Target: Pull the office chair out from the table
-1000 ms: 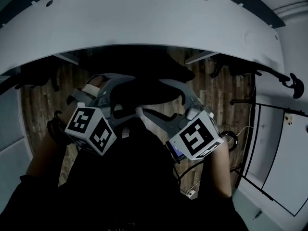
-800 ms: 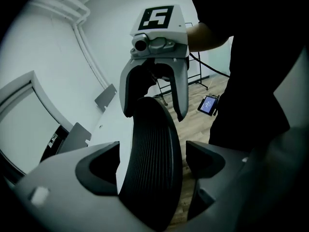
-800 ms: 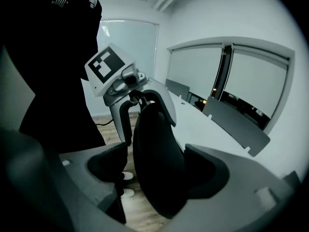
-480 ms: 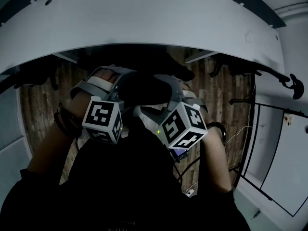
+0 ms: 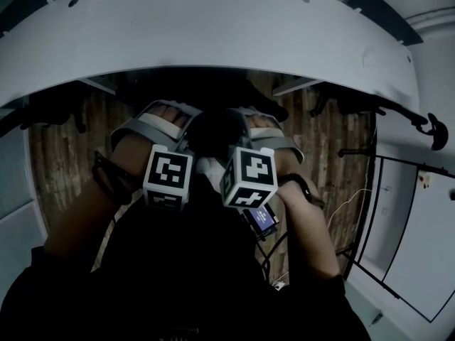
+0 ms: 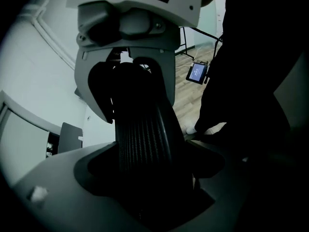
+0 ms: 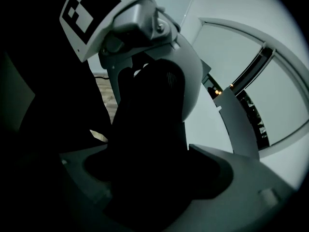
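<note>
The black office chair [image 5: 213, 130] stands pushed under the white table [image 5: 213, 27]; its dark backrest top shows just in front of the table edge. My left gripper [image 5: 165, 119] and right gripper [image 5: 264, 128] sit side by side over that backrest top, pointing steeply down. In the left gripper view the ribbed black chair back [image 6: 142, 139] runs between the wide jaws of the left gripper [image 6: 149, 178], which are closing slightly. In the right gripper view the chair back [image 7: 149, 129] lies between the right gripper's [image 7: 154, 178] opening jaws. I see no pad pressing on it.
Wooden floor [image 5: 57, 148] shows on both sides of the chair. A white panel [image 5: 419, 247] stands at the right, with a thin cable [image 5: 355, 194] on the floor beside it. A black armrest or hook [image 5: 430, 126] sticks out by the table's right end.
Both grippers have drawn closer together and sunk onto the chair back. Their marker cubes have rolled to face up, and the jaws now straddle the backrest top.
</note>
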A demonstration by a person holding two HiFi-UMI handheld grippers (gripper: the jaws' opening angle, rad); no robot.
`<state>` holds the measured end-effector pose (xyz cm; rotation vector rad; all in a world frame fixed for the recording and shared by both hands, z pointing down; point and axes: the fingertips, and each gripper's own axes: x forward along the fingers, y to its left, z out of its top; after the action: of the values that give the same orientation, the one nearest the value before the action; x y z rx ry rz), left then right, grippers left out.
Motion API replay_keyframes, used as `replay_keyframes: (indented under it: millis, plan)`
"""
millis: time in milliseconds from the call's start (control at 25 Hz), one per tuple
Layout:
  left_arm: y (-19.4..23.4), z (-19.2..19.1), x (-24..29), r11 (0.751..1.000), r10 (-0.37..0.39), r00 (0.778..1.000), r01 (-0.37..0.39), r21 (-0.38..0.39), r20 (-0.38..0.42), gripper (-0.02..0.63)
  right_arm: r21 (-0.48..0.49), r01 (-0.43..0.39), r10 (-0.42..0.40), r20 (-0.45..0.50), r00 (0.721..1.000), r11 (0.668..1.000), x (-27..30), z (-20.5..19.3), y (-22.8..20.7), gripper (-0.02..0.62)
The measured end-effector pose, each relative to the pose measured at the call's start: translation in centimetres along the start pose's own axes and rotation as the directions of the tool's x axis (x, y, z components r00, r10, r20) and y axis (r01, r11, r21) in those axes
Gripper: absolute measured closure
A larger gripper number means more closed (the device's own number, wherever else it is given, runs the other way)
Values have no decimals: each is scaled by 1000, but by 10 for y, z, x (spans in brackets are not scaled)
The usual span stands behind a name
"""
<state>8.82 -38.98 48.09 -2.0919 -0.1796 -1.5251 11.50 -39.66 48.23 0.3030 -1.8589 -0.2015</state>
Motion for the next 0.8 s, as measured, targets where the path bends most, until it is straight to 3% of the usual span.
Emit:
replay_keyframes:
  millis: [160, 320, 560, 800]
  plan:
    - [-2, 4, 1, 1000, -11, 1000, 11, 5, 5, 225, -73, 15, -15, -6, 1000, 997, 3, -6, 2, 206]
    - [-3, 4, 0, 1000, -29, 999, 29, 4, 18, 236, -108, 8, -6, 17, 1000, 994, 3, -6, 3, 258]
    - [-3, 14, 10, 1000, -9, 1000, 9, 1, -1, 239, -131, -11, 17, 50, 999, 991, -3, -12, 9, 273]
    - [-4, 40, 12, 994, -5, 1000, 8, -112, 23, 290, -196, 7, 3, 51, 999, 981, -11, -31, 24, 278]
